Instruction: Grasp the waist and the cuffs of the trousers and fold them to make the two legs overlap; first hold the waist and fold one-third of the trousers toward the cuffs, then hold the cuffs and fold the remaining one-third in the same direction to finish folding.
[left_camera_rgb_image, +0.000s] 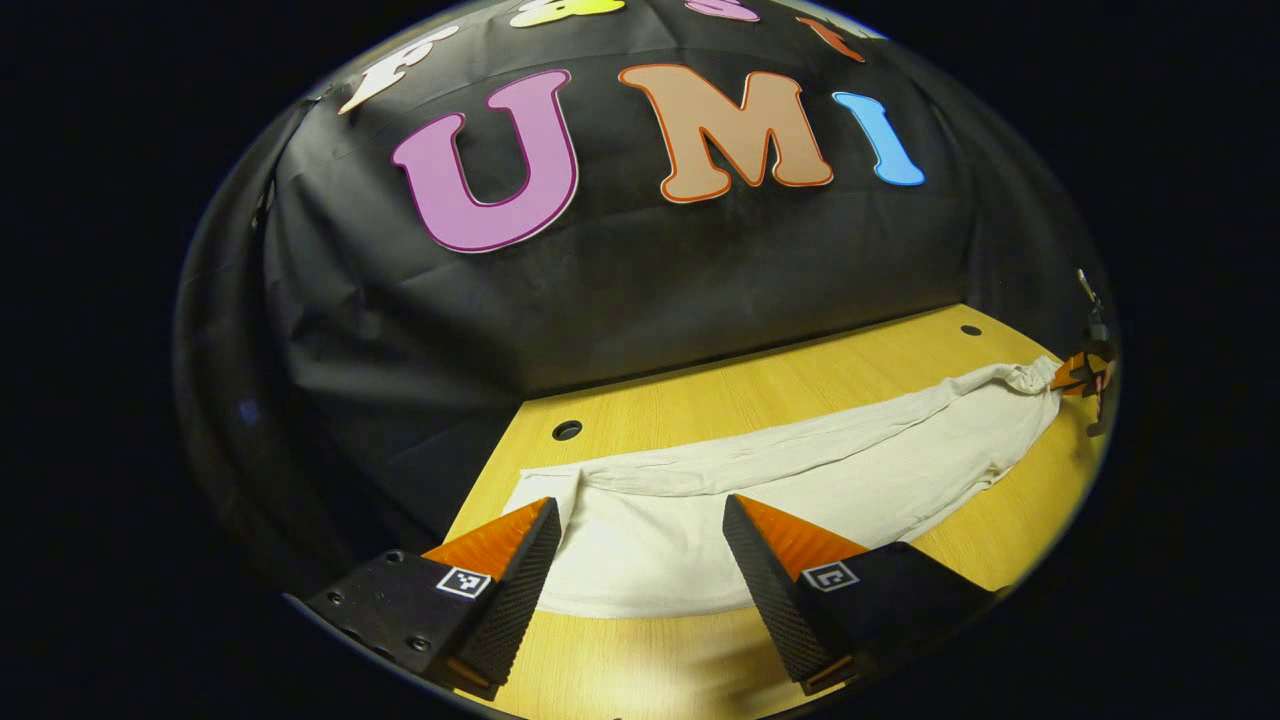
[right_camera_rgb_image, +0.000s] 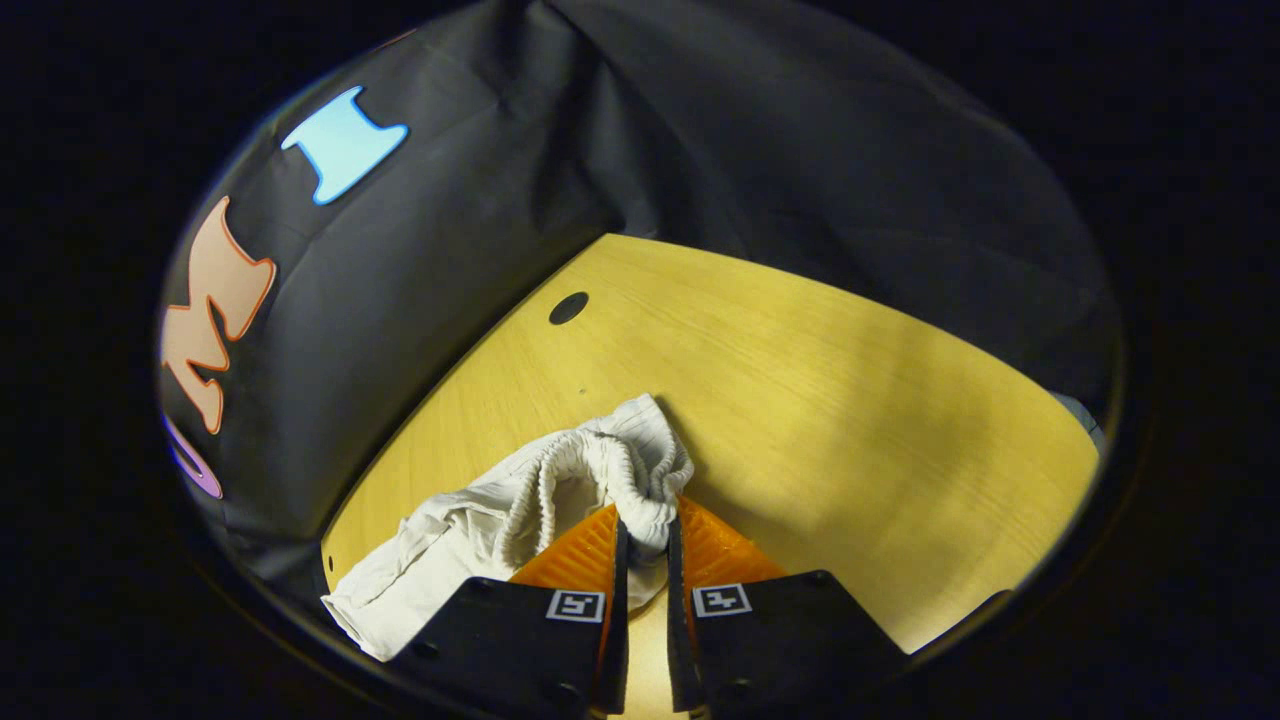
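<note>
The right gripper pinches the gathered elastic end of the trousers, which lie stretched along the table; the left gripper hovers spread wide over the trousers' other end, holding nothing. Apparently the first fold is being set up, so the left must next close on the cloth beneath it.

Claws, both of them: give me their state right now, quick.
Left claw: open, hovering over the trousers, holding nothing.
Right claw: shut on the trousers' gathered elastic waistband.
</note>
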